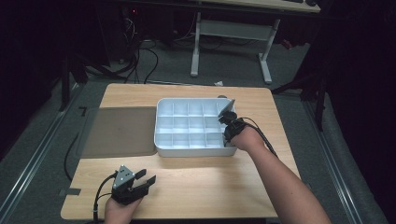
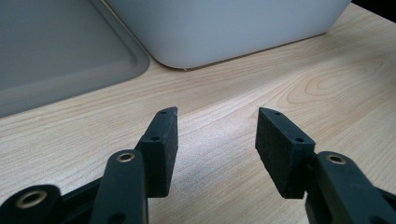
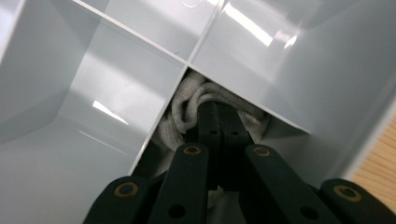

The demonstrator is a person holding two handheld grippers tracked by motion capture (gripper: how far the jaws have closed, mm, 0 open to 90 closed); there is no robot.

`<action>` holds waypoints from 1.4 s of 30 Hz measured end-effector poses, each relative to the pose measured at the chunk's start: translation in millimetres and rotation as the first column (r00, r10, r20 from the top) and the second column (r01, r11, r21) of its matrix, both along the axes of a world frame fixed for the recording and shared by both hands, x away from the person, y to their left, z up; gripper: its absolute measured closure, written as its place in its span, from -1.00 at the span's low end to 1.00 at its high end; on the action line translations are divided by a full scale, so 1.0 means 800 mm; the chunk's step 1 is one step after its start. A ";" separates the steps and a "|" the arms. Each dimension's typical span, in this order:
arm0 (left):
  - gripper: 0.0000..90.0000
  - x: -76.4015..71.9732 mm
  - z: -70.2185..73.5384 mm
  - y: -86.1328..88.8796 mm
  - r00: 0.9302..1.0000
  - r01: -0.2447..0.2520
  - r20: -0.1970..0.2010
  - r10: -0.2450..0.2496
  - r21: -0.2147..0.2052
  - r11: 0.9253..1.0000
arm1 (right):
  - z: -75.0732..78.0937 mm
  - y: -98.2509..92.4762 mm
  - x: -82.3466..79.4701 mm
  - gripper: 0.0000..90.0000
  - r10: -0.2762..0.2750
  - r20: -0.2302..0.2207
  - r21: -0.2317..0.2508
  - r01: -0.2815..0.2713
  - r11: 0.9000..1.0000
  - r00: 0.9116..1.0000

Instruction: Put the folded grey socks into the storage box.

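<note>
My right gripper [image 3: 218, 122] reaches into a compartment at the right end of the white divided tray [image 1: 161, 149], its fingers [image 3: 209, 126] pressed together on a bunched grey-white cloth [image 3: 187, 107] at the compartment's bottom. The cloth is crumpled, so I cannot tell its long axis. My left gripper [image 2: 217, 140] hovers low at the lower left of the high view, fingers [image 2: 161, 144] apart with nothing between them. The tray's long side runs across the pale wooden surface [image 1: 196, 182], beside a grey mat [image 1: 119, 130]. Beyond are a dark floor, cables and a white desk frame [image 1: 233, 32].
</note>
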State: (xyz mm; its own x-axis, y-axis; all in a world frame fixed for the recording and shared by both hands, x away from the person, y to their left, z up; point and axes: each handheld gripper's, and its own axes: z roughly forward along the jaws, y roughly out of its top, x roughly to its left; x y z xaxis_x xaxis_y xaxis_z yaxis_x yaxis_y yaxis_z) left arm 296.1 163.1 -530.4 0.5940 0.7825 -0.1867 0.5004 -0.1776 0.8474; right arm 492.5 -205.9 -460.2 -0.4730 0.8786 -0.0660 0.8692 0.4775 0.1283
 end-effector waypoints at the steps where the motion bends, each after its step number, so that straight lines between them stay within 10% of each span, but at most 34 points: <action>1: 0.10 0.000 0.000 0.000 1.000 0.000 0.000 0.000 0.000 1.000 | -0.002 0.002 0.001 1.00 -0.007 -0.008 -0.005 0.007 1.000 1.000; 19: 0.10 0.000 0.000 -0.001 1.000 0.000 -0.002 0.000 0.001 1.000 | -0.002 -0.001 -0.001 0.95 -0.010 0.004 0.008 0.010 1.000 1.000; 42: 0.10 0.000 0.000 -0.001 1.000 -0.005 -0.001 0.005 0.002 1.000 | 0.045 -0.024 -0.018 0.77 -0.048 0.067 0.093 0.041 0.995 0.997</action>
State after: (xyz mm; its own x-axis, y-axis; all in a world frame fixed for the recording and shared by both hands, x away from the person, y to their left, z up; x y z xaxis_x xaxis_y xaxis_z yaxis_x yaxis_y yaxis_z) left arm 296.3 162.6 -530.4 0.5896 0.7860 -0.1861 0.5023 -0.1764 0.8465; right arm 478.2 -225.0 -424.5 -0.4302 0.9026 -0.0160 0.8768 0.4221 0.2302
